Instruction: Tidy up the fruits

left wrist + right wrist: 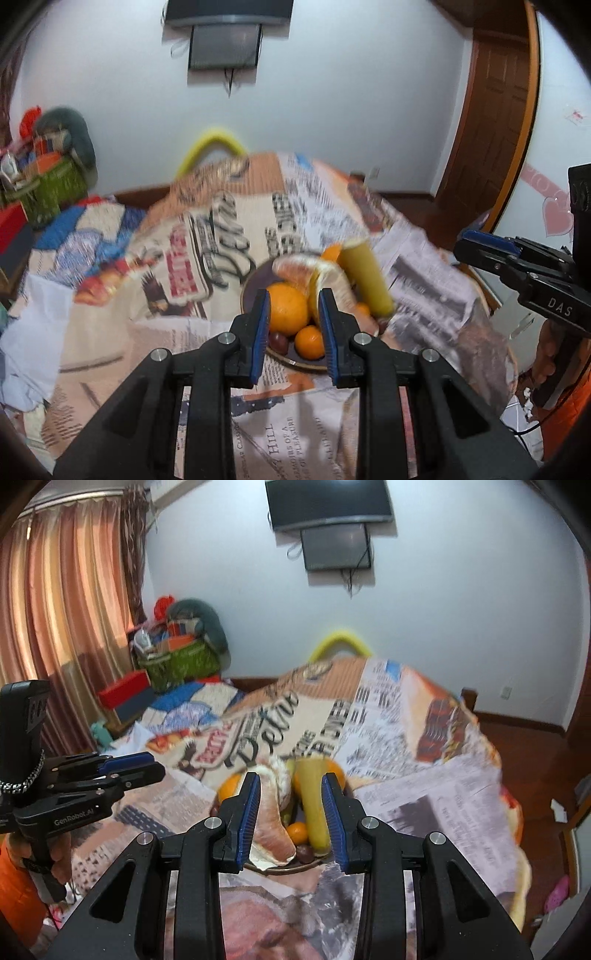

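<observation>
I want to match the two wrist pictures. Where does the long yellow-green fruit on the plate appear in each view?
Left wrist view: the long yellow-green fruit lies at the right side of the plate, right of the large orange.
Right wrist view: the same fruit is at centre, running up and down the picture, right of the peeled pomelo.
Shared landmark: the small orange at the plate's near edge.

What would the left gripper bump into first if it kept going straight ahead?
Most likely the big orange on the plate, which shows right between the left gripper's empty, slightly parted fingers; depth is hard to judge.
</observation>
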The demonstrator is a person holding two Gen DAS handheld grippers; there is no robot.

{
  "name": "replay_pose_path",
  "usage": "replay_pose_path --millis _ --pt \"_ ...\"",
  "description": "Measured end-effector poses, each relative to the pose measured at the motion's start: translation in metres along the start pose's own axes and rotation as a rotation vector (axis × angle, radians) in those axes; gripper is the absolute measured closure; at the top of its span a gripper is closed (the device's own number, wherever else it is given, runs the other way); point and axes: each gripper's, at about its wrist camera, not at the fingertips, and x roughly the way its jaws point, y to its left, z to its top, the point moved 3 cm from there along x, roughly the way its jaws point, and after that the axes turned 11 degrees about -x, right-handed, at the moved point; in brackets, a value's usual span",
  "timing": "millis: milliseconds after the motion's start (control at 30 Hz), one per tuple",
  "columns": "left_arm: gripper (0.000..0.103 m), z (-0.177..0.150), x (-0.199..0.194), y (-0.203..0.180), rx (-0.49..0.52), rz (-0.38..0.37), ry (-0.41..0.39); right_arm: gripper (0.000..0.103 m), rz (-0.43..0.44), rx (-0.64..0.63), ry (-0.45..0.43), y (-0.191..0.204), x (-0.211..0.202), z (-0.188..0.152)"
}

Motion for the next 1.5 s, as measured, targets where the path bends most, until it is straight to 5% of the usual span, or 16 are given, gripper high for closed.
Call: replay_pose_path --millis 233,300,633,967,1500 --pt "0.076 0.017 -0.079 -0.028 0.020 -0.029 -0.181 0.072 -0.053 -0.009 -0.136 0.015 -0.066 0.019" --pt "0.069 0.020 -0.104 -0.036 0.026 -0.037 -0.237 0.071 -0.078 -0.024 -0.179 0.024 -0.086 0.025" --pt "0.042 0.015 -0.189 -0.058 0.060 -0.034 -0.439 0.035 -0.145 -0.031 -0.338 0.052 -0.141 0.034" --pt "0.007 0.005 -0.208 -0.061 0.053 -0.031 -0.471 0.001 -0.224 -0.023 -0.371 0.064 -0.148 0.028" --pt "0.001 -0.003 -0.209 -0.069 0.063 -0.020 -0.471 0.000 -0.245 -0.003 -0.385 0.065 -0.161 0.015"
